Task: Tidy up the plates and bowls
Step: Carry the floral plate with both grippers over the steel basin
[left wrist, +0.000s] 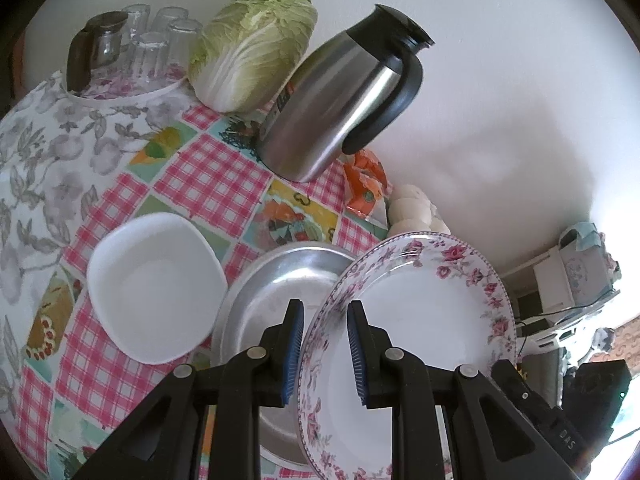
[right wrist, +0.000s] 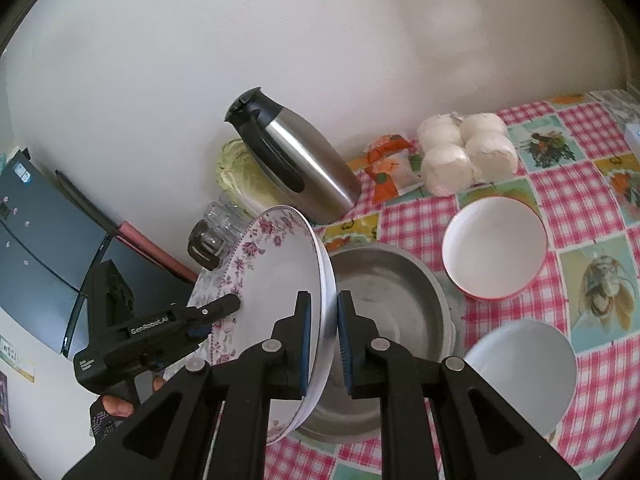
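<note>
A white plate with a pink floral rim (left wrist: 424,320) hangs tilted on edge over a round metal dish (left wrist: 276,296). My left gripper (left wrist: 326,312) is shut on the plate's rim, one blue pad on each face. My right gripper (right wrist: 324,300) is shut on the opposite side of the floral plate (right wrist: 276,284), above the metal dish (right wrist: 388,296). The right wrist view also shows my left gripper (right wrist: 222,316), held by a hand, at the plate's left edge. A white squarish bowl (left wrist: 156,288) sits left of the dish.
A red-rimmed white bowl (right wrist: 494,248) and another white bowl (right wrist: 524,364) sit right of the dish. At the back stand a steel thermos jug (left wrist: 344,96), a cabbage (left wrist: 252,44), upturned glasses (left wrist: 156,44), white buns (right wrist: 464,152) and an orange packet (right wrist: 384,164). The wall is close behind.
</note>
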Demonstrator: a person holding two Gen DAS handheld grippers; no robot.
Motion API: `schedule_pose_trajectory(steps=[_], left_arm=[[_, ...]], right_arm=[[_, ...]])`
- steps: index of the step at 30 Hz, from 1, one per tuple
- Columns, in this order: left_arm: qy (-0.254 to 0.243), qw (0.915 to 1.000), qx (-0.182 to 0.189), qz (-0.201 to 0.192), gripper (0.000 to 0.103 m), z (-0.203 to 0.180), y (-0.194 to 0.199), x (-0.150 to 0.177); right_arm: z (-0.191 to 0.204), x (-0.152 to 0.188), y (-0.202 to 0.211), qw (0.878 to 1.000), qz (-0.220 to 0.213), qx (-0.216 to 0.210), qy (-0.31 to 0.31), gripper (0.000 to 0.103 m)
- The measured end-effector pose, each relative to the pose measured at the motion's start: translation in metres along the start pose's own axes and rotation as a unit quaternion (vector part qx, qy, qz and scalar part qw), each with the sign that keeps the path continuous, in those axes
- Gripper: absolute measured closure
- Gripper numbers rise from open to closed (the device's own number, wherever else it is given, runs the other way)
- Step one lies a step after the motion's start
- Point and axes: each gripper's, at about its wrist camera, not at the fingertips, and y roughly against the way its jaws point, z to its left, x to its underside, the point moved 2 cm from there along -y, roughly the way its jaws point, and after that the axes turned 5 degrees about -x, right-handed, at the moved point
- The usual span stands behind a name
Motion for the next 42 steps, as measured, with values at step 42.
schedule_pose_trajectory(steps=[42], left_arm=[[0.013,0.9945,-0.074,0.072,0.078,0.025,-0.077,0.012]], right_arm=[[-0.073,0.022,-0.077,0.994,0.085,0.030,-0.064,0.088]])
